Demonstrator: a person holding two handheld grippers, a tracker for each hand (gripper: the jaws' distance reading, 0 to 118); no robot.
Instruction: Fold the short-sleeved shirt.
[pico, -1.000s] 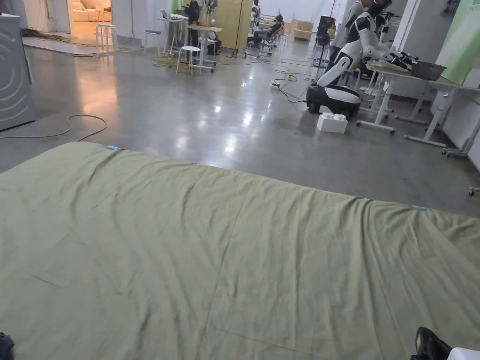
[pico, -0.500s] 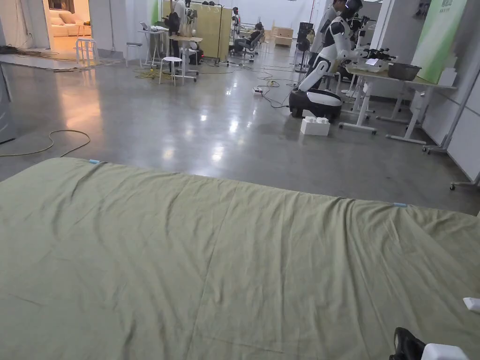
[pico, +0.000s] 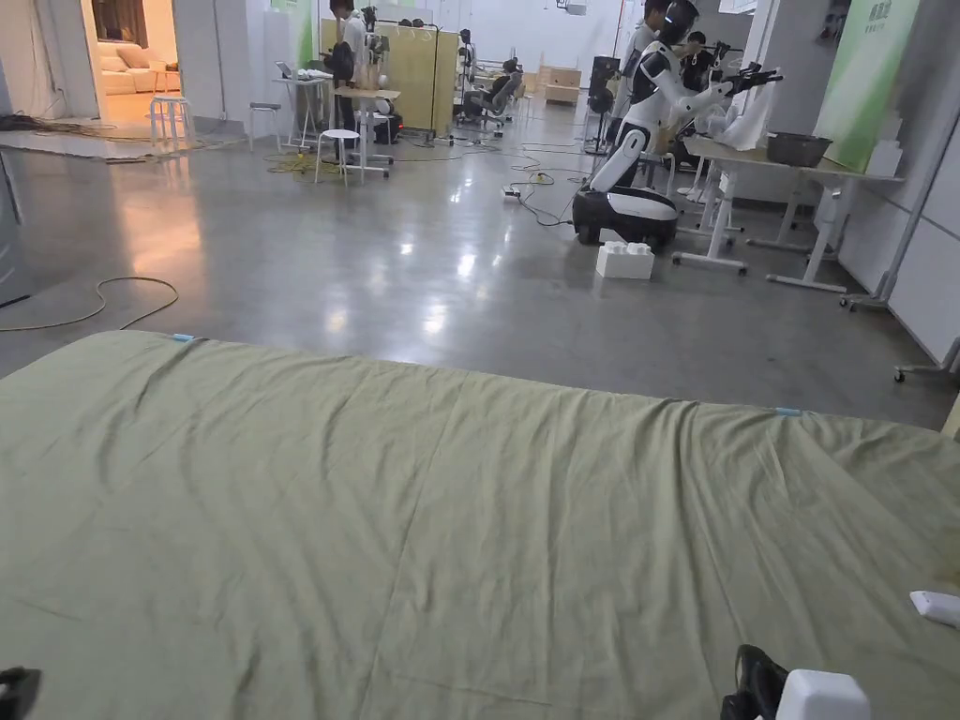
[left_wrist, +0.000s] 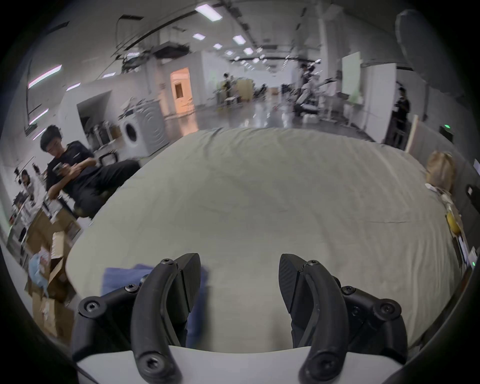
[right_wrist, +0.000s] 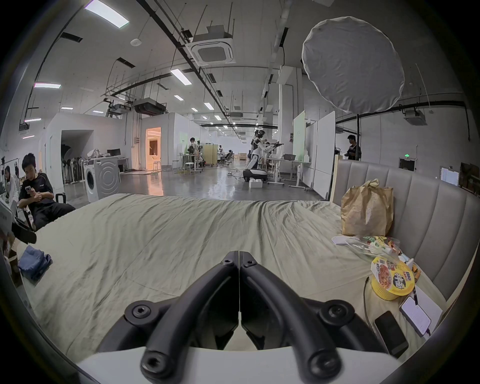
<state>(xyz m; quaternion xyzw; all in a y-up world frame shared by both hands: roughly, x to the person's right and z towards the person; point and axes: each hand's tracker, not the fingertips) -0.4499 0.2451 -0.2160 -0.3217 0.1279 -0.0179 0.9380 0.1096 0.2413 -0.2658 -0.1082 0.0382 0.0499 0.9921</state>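
A crumpled blue garment (right_wrist: 35, 262) lies near the left edge of the green bed sheet (pico: 450, 525). In the left gripper view the blue garment (left_wrist: 114, 282) sits just under and behind the left jaw. My left gripper (left_wrist: 239, 259) hovers open over the sheet, nothing between its jaws. My right gripper (right_wrist: 239, 253) is shut on nothing, low over the sheet's near middle. In the head view the right gripper (pico: 757, 680) pokes in at the bottom right and the left gripper (pico: 14, 689) at the bottom left corner.
By the padded headboard (right_wrist: 428, 207) on the right lie a brown paper bag (right_wrist: 366, 210), a yellow noodle bowl (right_wrist: 389, 280), snack packets and two phones (right_wrist: 415, 315). A person (right_wrist: 36, 192) sits left of the bed. A white robot (pico: 647, 122) stands far off.
The head camera has tilted and turned, so the bed sits lower in the picture. The right gripper has slid left along the bottom edge. The left gripper's tip now shows at the bottom left.
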